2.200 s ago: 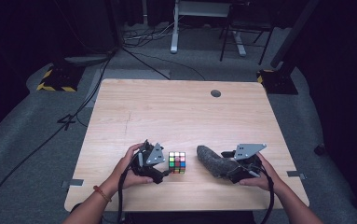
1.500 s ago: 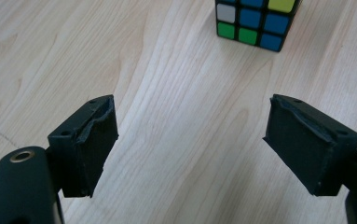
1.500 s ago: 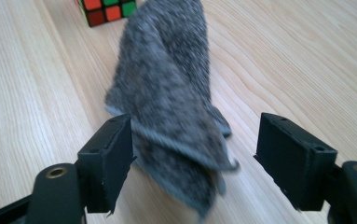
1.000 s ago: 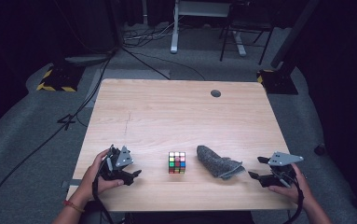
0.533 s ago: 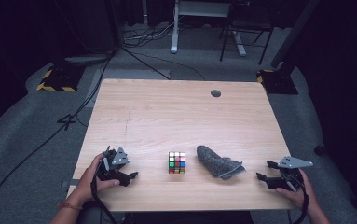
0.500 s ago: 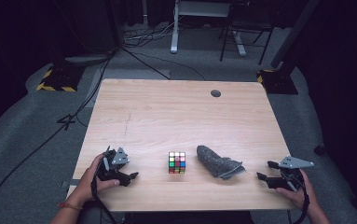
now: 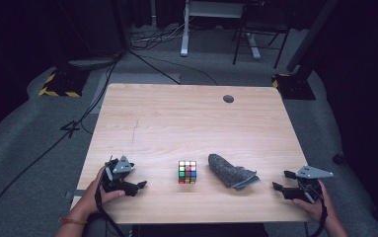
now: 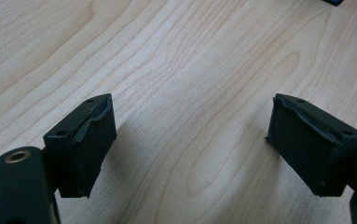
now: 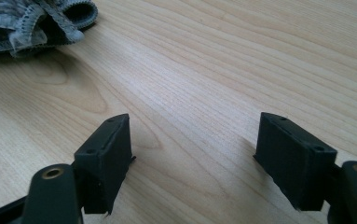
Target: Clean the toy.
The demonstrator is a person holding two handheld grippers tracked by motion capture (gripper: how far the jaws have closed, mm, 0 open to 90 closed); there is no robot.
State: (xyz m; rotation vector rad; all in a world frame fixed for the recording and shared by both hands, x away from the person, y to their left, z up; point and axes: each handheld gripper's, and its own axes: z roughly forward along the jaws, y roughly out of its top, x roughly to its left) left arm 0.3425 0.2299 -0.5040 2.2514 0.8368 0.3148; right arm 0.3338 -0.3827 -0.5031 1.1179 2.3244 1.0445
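The puzzle cube (image 7: 187, 172) sits on the bench (image 7: 191, 123) near its front edge, about midway across, and the grey cloth (image 7: 232, 171) lies just to its right, a small gap between them. Both lie where they were two seconds back. What has changed is the hands: then the two tools flanked the cube and the cloth closely, the right one at the cloth itself; now both have drawn outward and toward the near edge. The left tool (image 7: 139, 185) rests near the front left corner, well apart from the cube, and the right tool (image 7: 281, 180) sits at the front right edge, well apart from the cloth.

Farther off, a small dark round cap (image 7: 228, 98) is set into the bench top near its far right side. Beyond the bench, cables (image 7: 142, 54) trail across the grey floor (image 7: 38, 148) and the legs of a stand (image 7: 184, 29) rise in the dark. Bare wood lies between each tool and the things in the middle.

In the left gripper view the left tool (image 8: 190, 140) stands moderately wide, having just opened a little more, with bare wood between its pads. In the right gripper view the right tool (image 9: 192, 156) is likewise spread, holding and touching nothing, the frayed edge of the cloth (image 9: 41, 21) showing at the far left.
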